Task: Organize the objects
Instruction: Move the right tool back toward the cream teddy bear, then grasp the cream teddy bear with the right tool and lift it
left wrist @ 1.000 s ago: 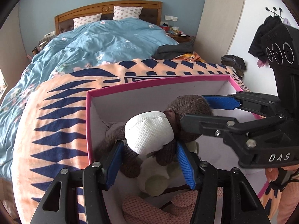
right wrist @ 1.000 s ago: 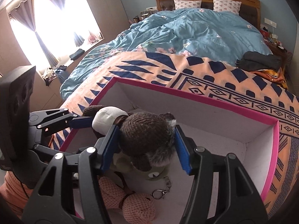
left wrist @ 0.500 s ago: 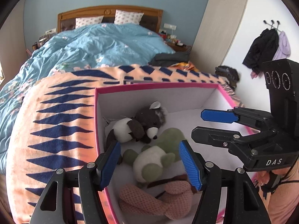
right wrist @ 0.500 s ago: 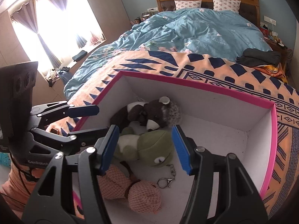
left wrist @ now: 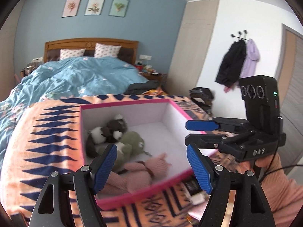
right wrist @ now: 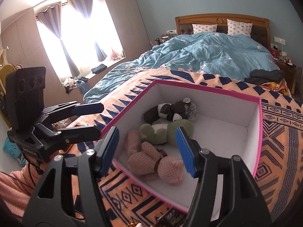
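A pink-rimmed white box (left wrist: pixel 171 105) (right wrist: pixel 260 124) sits on the patterned blanket at the foot of the bed. Inside lie a brown and white plush (left wrist: pixel 111 129) (right wrist: pixel 175 109), a green plush (left wrist: pixel 132 141) (right wrist: pixel 166 132) and a pink knitted plush (left wrist: pixel 144 172) (right wrist: pixel 157 162). My left gripper (left wrist: pixel 151 167) is open and empty, raised near the box's front edge. It also shows in the right wrist view (right wrist: pixel 92 117). My right gripper (right wrist: pixel 147 149) is open and empty above the box's near corner. It also shows in the left wrist view (left wrist: pixel 195 132).
The orange and navy blanket (left wrist: pixel 47 141) covers the bed's foot, with a blue duvet (right wrist: pixel 198 54) behind. Dark folded clothes (right wrist: pixel 265 75) lie at the bed's right side. Small items (left wrist: pixel 197 198) lie on the blanket by the box's near corner. Coats (left wrist: pixel 238 62) hang on the right wall.
Both grippers let go of the brown and white plush, which now lies in the box. Both have pulled up and back from the box, open.
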`<state>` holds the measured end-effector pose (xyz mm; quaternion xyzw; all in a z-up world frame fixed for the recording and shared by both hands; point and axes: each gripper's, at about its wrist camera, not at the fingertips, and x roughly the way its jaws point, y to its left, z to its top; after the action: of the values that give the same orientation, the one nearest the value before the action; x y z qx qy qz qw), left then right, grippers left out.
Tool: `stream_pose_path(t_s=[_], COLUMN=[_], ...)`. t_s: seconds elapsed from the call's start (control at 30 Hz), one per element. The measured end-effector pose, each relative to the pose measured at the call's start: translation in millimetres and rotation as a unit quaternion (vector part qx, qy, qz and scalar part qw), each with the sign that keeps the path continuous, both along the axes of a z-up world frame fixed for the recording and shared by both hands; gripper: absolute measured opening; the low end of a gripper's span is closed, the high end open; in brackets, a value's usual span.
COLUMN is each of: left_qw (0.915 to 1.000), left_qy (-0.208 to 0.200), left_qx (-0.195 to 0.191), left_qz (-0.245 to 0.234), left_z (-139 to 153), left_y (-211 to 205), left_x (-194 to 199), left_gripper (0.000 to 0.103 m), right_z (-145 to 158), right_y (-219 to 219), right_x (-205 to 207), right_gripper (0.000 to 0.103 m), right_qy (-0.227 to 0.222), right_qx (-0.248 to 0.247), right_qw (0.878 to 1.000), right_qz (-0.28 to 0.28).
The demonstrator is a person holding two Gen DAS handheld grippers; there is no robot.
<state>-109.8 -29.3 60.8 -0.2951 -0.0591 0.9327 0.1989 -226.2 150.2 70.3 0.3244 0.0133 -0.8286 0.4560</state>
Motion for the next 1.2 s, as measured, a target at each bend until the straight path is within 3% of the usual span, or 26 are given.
stream_pose_path(t_s=[0.2, 0.43, 0.57, 0.83, 1.2], left_qw=[0.9988, 0.9946, 0.9916, 0.9866, 0.9817], left_qy=[-0.003, -0.051, -0.08, -0.117, -0.136], left_qx=[-0.01, -0.008, -0.003, -0.005, -0.018], left_qz=[-0.048, -0.09, -0.102, -0.113, -0.132], left_z=[-17.7, -55.9, -76.2, -105.2, -118.0], left_y=[29.2, 62.4, 74.0, 90.7, 104.4], left_x=[35.8, 51.4, 57.1, 67.0, 74.2], left_gripper=[0.078, 0.078, 0.078, 0.078, 0.078], right_z=[-10.2, -43.5, -70.1, -103.2, -131.8], right_y=[34.0, 65.2, 84.4, 110.5, 131.0], right_x=[36.0, 64.5, 73.4, 83.9, 100.1], right_gripper=[0.064, 0.064, 0.064, 0.064, 0.064], right_qy=[0.0, -0.027, -0.07, -0.111, -0.16], right_qx=[-0.007, 0.006, -0.003, 0.01, 0.009], right_qw=[1.0, 0.999, 0.995, 0.988, 0.979], right_qz=[-0.008, -0.045, -0.065, -0.108, -0.13])
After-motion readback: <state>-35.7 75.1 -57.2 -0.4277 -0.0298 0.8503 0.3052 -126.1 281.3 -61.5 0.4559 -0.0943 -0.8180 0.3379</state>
